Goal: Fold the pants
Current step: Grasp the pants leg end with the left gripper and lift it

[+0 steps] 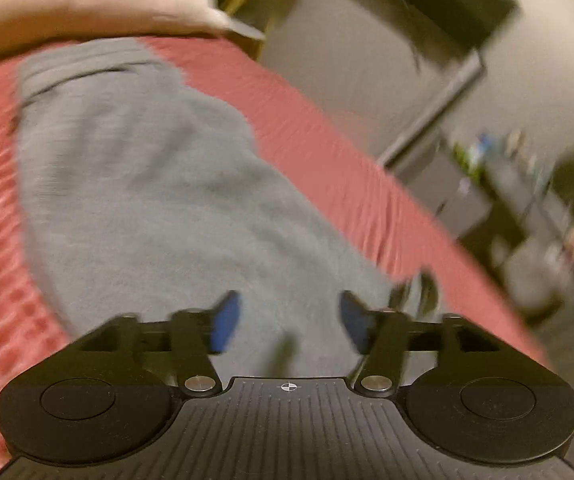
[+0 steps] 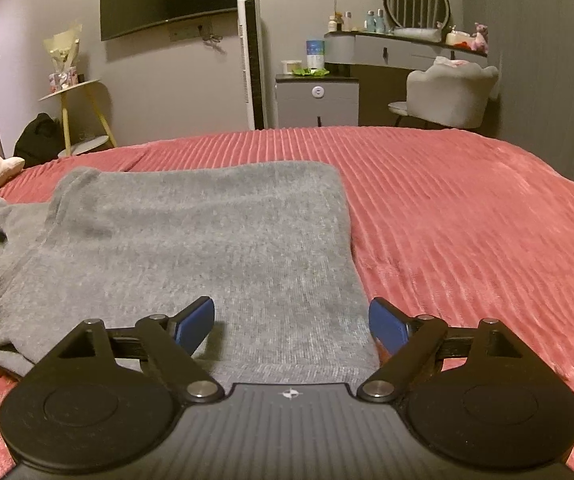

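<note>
I see the grey fuzzy knit pants (image 2: 191, 240) lying folded flat on the ribbed pink bedspread (image 2: 467, 208); my left gripper (image 1: 287, 316) and right gripper (image 2: 291, 320) both gape, blue-padded, holding nothing

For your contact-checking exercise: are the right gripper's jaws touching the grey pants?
Cannot tell. In the right wrist view the right gripper stands open over the grey pants on the red bedspread, but neither contact nor gap shows plainly.
</note>
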A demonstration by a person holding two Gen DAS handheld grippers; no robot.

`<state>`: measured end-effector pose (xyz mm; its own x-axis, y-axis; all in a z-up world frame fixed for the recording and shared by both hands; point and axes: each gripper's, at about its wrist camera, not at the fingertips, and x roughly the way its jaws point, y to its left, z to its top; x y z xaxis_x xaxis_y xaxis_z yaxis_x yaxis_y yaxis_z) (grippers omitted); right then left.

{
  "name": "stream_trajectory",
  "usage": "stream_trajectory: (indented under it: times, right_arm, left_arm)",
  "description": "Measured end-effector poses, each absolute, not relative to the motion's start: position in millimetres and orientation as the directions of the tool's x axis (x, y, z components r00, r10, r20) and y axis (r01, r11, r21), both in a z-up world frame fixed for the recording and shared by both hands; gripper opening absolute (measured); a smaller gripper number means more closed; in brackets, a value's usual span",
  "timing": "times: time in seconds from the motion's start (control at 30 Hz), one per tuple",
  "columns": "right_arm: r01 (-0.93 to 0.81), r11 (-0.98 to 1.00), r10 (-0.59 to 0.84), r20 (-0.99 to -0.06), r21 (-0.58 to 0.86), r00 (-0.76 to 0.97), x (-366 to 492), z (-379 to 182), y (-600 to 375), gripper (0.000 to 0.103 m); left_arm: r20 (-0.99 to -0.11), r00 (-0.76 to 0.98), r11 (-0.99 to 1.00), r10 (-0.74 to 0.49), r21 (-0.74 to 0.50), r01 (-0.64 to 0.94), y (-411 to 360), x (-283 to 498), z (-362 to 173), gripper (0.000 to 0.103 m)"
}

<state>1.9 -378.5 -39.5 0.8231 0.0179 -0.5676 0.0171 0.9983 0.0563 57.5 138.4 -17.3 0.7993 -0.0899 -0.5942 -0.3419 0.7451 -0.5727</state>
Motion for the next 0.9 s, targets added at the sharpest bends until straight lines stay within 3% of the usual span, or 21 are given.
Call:
stream_trajectory:
  times: [0.1, 0.2, 0.33, 0.47, 0.67, 0.83, 0.87, 0.9]
  right_arm:
    - [0.012, 0.997, 0.033, -0.572, 0.075, 0.819, 3, -39, -379, 0.091]
    - [0.006, 0.995, 0.05, -0.574, 0.095, 0.817, 3, -39, -379, 0.092]
    - [-0.004, 0.996, 0.057, -0.575, 0.093, 0.816, 4, -40, -375, 0.094]
    - [-0.009, 0.998, 0.044, -0.585, 0.063, 0.81, 6, -42, -370, 0.095]
    - [-0.01, 0.999, 0.038, -0.583, 0.051, 0.812, 8, -44, -367, 0.096]
    - [-0.012, 1.0, 0.021, -0.589, 0.019, 0.808, 10, -47, -363, 0.097]
    - [-0.012, 1.0, 0.02, -0.588, 0.017, 0.808, 10, -47, -363, 0.097]
    - [-0.012, 1.0, 0.021, -0.588, 0.019, 0.808, 10, -46, -364, 0.097]
  left_arm:
    - [-0.552, 0.832, 0.639, -0.056, -0.66, -0.395, 193, 28, -24, 0.078]
    - [-0.524, 0.85, 0.556, -0.04, -0.719, -0.417, 240, 7, -38, 0.077]
    - [-0.543, 0.84, 0.482, -0.017, -0.74, -0.468, 281, -5, -57, 0.078]
    - [-0.5, 0.859, 0.427, -0.106, -0.803, -0.415, 297, 2, -80, 0.078]
    - [-0.455, 0.88, 0.424, -0.138, -0.83, -0.363, 311, 27, -86, 0.075]
    - [-0.445, 0.883, 0.379, -0.148, -0.85, -0.364, 323, 37, -92, 0.042]
    - [-0.44, 0.887, 0.402, -0.14, -0.844, -0.355, 323, 36, -90, 0.031]
    - [-0.435, 0.891, 0.431, -0.132, -0.834, -0.343, 321, 35, -88, 0.029]
